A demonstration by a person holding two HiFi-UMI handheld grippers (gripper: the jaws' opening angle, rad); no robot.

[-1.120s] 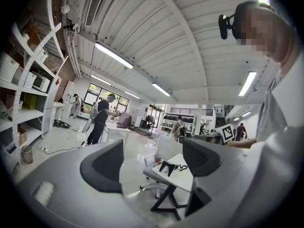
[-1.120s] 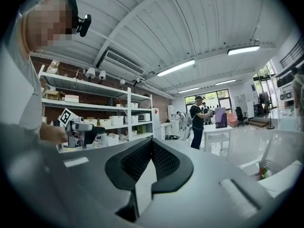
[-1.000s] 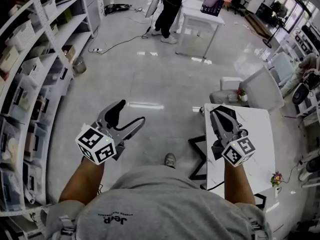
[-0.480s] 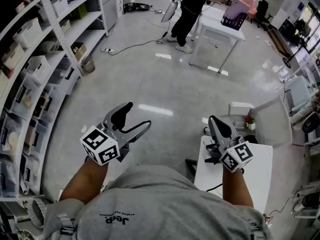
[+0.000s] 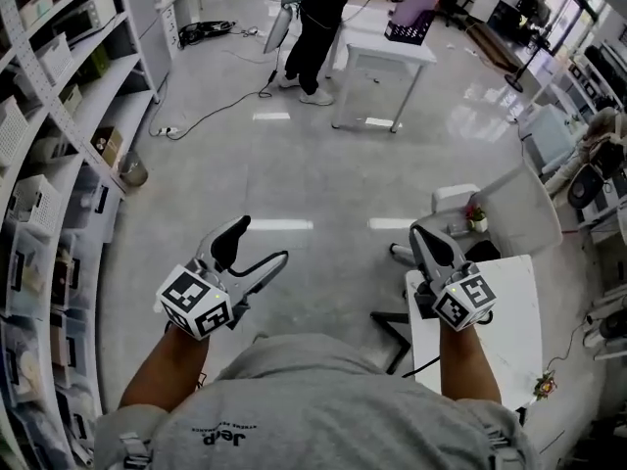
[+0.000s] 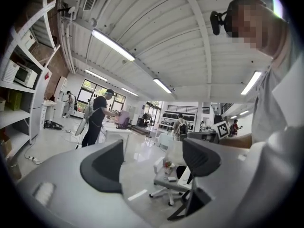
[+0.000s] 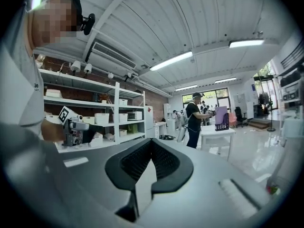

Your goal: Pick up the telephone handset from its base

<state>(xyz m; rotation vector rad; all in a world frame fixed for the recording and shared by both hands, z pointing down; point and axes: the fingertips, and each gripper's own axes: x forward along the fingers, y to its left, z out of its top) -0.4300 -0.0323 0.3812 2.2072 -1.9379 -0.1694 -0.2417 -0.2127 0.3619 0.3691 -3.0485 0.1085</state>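
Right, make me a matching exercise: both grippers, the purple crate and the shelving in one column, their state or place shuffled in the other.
1. left gripper
2. right gripper
3. purple crate
4. shelving

A. on the far white table
B. jaws together, empty
C. along the head view's left side
D. jaws apart, empty

Pairs: 1-D, 2-B, 3-A, 4-C.
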